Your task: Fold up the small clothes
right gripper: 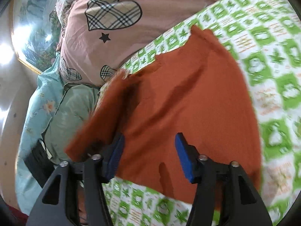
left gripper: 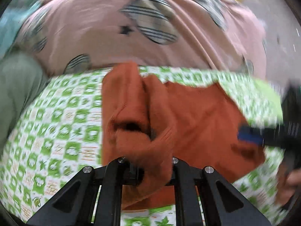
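A small rust-orange knitted garment (left gripper: 197, 116) lies on a green-and-white patterned sheet (left gripper: 62, 124). My left gripper (left gripper: 150, 167) is shut on a bunched fold of the garment, which drapes over and hides its fingertips. My right gripper (right gripper: 149, 156) is open, its blue pads (right gripper: 183, 156) spread just above the garment (right gripper: 178, 98) near its lower edge, holding nothing. The right gripper also shows in the left wrist view (left gripper: 263, 135) at the garment's right side.
A pink cover with plaid hearts (right gripper: 112, 17) is heaped behind the sheet (right gripper: 272, 60). A pale green floral pillow (right gripper: 56, 113) lies to the left of it. A dark object (right gripper: 39, 160) sits low at the left.
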`<move>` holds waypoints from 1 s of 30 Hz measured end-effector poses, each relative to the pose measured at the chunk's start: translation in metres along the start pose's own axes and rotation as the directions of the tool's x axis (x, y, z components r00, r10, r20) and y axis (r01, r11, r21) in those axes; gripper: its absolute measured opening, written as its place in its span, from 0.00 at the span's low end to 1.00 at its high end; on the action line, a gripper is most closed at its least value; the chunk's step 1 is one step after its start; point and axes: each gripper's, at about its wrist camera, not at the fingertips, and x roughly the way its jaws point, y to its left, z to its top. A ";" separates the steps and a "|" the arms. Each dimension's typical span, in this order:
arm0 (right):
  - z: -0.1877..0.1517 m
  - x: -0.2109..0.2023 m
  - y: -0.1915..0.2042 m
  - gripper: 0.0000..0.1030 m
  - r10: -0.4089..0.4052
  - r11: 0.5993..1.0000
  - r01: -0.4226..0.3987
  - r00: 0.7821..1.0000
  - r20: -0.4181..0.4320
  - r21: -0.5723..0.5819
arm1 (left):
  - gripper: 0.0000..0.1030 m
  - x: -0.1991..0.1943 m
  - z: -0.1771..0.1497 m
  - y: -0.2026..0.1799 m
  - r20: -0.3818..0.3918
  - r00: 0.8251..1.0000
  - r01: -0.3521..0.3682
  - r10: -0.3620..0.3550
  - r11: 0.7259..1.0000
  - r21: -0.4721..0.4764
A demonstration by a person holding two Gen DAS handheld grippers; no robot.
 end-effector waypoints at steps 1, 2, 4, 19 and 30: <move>0.005 0.008 0.001 0.68 0.022 1.000 -0.021 1.000 -0.018 0.005 | 0.11 0.007 -0.007 -0.013 -0.008 1.000 -0.022 0.022 0.998 0.053; 0.009 0.014 0.003 0.69 0.038 0.999 -0.038 0.999 -0.029 0.008 | 0.11 0.012 -0.012 -0.019 -0.014 0.999 -0.034 0.035 0.996 0.080; 0.019 0.034 0.007 0.73 0.084 0.996 -0.082 0.994 -0.070 0.023 | 0.11 0.019 -0.022 -0.031 -0.009 0.998 -0.068 0.070 0.989 0.135; 0.095 0.139 0.068 0.17 0.095 0.985 -0.121 0.974 -0.204 -0.119 | 0.10 -0.003 -0.020 -0.050 0.054 0.995 -0.100 0.088 0.953 0.285; 0.113 0.020 0.006 0.16 -0.141 0.959 0.134 0.990 -0.010 -0.251 | 0.10 -0.005 0.016 -0.125 0.012 0.973 0.225 -0.232 0.950 0.215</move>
